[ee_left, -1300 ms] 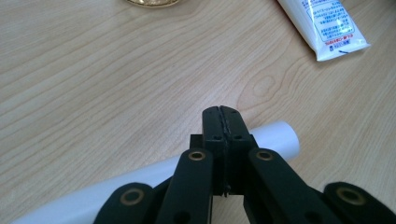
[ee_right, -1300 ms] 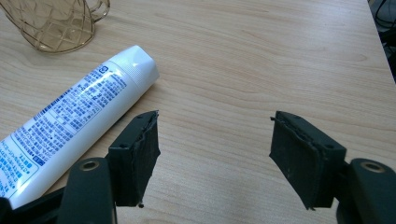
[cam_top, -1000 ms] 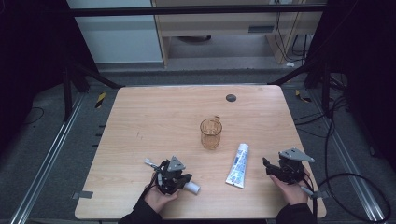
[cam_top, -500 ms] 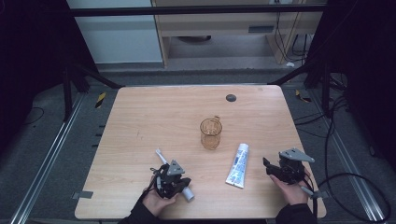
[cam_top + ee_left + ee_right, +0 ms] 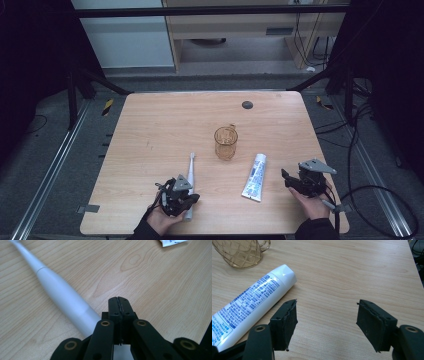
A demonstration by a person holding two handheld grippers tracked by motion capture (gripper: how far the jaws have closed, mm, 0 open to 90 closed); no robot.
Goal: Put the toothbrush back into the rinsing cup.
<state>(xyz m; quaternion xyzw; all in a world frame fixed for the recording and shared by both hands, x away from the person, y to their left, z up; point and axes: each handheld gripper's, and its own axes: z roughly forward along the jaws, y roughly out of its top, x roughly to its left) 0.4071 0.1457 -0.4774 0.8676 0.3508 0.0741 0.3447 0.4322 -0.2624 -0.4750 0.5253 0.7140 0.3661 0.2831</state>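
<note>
Lying flat on the wooden table, the white toothbrush runs its long axis nearly straight up the frame in the high view, head toward the amber cup, thick handle end at the lower left by the left gripper. That gripper's jaws are pressed together just beside the handle, pinching nothing. The right gripper stands spread over bare wood, the toothpaste tube at its left. Grey floor, cables and dark frames ring the table
</note>
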